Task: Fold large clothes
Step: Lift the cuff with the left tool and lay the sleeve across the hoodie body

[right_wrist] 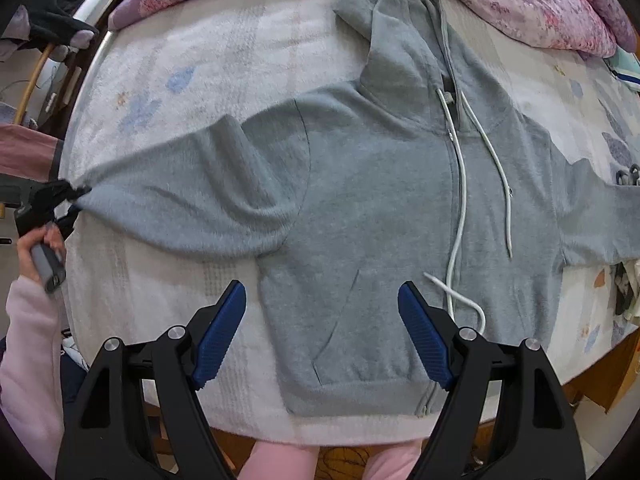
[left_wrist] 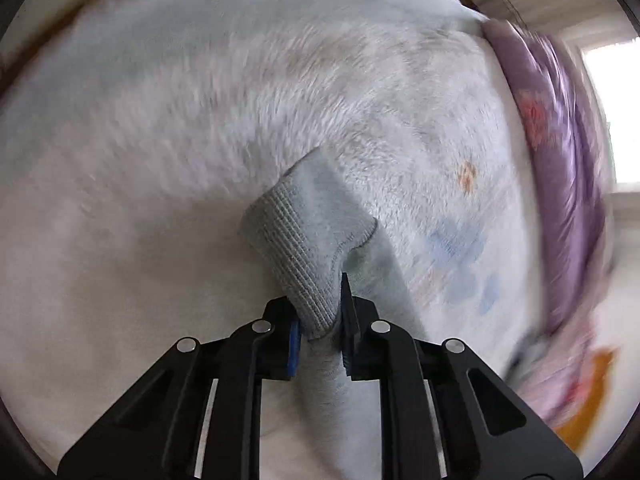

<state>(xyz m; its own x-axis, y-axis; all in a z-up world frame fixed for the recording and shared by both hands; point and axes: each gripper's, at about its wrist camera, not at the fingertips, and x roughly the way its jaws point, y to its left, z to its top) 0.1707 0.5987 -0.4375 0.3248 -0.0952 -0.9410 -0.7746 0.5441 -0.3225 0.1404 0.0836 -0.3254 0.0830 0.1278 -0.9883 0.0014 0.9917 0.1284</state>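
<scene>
A grey zip-up hoodie (right_wrist: 380, 208) lies face up on a bed covered with a pale fleecy blanket (right_wrist: 168, 92), its hood toward the purple flowered quilt (right_wrist: 532, 4) at the far side and its ribbed hem near the bed's near edge. Both sleeves are spread out sideways. The left gripper (left_wrist: 320, 336) is clamped on the ribbed cuff (left_wrist: 300, 256) of one sleeve: the cuff stands up between the two blue pads, which press on it from both sides, and the rest of the sleeve trails away under the tool. In the right wrist view that same gripper (right_wrist: 78, 200) shows at the far left edge, pinching the sleeve end beside a hand (right_wrist: 38, 248) in a pink sleeve. The right gripper (right_wrist: 322, 332) hangs above the hoodie's lower front with its blue fingers (right_wrist: 222, 332) wide apart; the front pocket and hem lie between and below them, and the fingers grip nothing. The white drawstring (right_wrist: 460, 216) curls just beside the right-hand finger.
</scene>
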